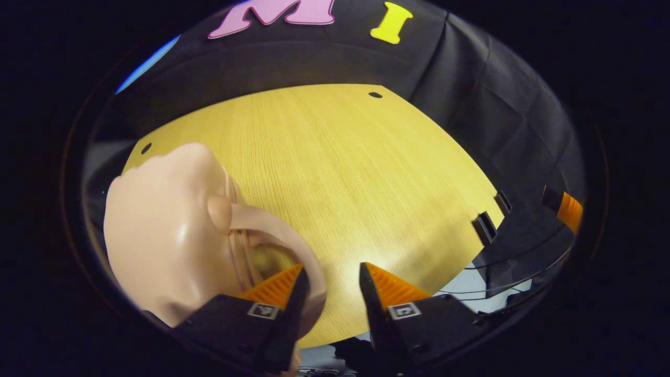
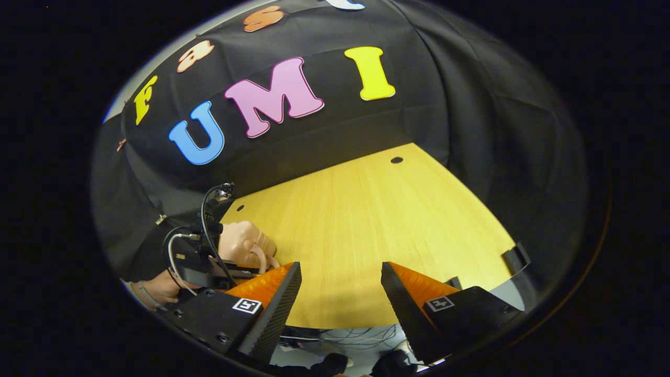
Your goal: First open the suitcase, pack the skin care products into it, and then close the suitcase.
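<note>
Lying at the near-left part of the wooden table [image 1: 366,173], the pale pink suitcase [image 1: 167,235] appears closed, its handle [image 1: 277,235] arching off the side that faces right; its long axis seems to run from near to far. The left gripper [image 1: 331,283] hovers with jaws spread and nothing between them, its left finger just beside the handle. The right gripper [image 2: 340,293] hangs released over bare wood, well right of the suitcase [image 2: 246,246].

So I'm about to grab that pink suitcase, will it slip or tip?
The suitcase has a glossy, rounded shell, so flat fingers may slide on it. The curved handle looks the surer hold. It seems small and probably light, so a push may shift it across the smooth table.
</note>
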Tool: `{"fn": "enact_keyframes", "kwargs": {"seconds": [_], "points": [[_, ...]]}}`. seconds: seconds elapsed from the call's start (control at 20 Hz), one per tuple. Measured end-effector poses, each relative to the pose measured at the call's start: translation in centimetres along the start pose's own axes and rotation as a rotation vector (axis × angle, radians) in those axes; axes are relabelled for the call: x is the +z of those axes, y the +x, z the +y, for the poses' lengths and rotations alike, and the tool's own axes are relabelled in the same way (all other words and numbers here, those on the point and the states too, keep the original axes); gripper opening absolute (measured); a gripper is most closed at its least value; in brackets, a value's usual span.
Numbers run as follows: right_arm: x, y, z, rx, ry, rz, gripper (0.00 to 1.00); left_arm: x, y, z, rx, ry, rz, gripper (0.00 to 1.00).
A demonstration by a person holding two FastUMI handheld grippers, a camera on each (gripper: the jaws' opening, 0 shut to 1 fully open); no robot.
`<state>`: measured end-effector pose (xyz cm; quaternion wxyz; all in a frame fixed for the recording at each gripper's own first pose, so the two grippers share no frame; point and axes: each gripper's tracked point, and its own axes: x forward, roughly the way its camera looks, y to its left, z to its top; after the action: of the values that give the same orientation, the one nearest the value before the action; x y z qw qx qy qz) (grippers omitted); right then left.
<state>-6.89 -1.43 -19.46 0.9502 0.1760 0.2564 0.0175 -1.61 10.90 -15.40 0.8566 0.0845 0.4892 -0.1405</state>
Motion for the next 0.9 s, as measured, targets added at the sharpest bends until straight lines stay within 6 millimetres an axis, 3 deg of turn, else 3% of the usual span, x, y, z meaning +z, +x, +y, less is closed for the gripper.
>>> {"fn": "enact_keyframes", "kwargs": {"seconds": [0.05, 0.1, 0.2, 0.35, 0.45, 0.6, 0.75, 0.9], "points": [[1.0, -0.2, 0.0, 0.008, -0.058, -0.032, 0.97, 0.8, -0.5, -0.3, 0.054, 0.037, -0.053, 0.89], [1.9, -0.4, -0.1, 0.018, -0.109, -0.060, 0.97, 1.8, -1.9, -0.5, 0.112, 0.069, -0.106, 1.00], [4.0, -0.8, 0.5, 0.057, -0.174, -0.103, 0.97, 4.5, -5.3, -1.5, 0.188, 0.085, -0.225, 1.00], [7.7, -1.4, 1.9, 0.127, -0.205, -0.162, 0.97, 8.2, -12.2, -3.3, 0.251, -0.023, -0.377, 0.98], [10.7, -2.2, 2.2, 0.139, -0.232, -0.224, 0.97, 11.8, -17.2, -4.5, 0.269, -0.101, -0.515, 0.98], [15.1, -4.3, 4.4, 0.179, -0.272, -0.341, 0.97, 15.4, -24.1, -4.5, 0.340, -0.140, -0.718, 0.98], [18.2, -6.1, 5.9, 0.184, -0.290, -0.426, 0.97, 17.3, -29.5, -4.4, 0.407, -0.085, -0.852, 0.98], [20.8, -7.6, 6.2, 0.150, -0.287, -0.498, 0.97, 19.2, -31.9, -5.7, 0.380, -0.054, -0.945, 0.98]]}}
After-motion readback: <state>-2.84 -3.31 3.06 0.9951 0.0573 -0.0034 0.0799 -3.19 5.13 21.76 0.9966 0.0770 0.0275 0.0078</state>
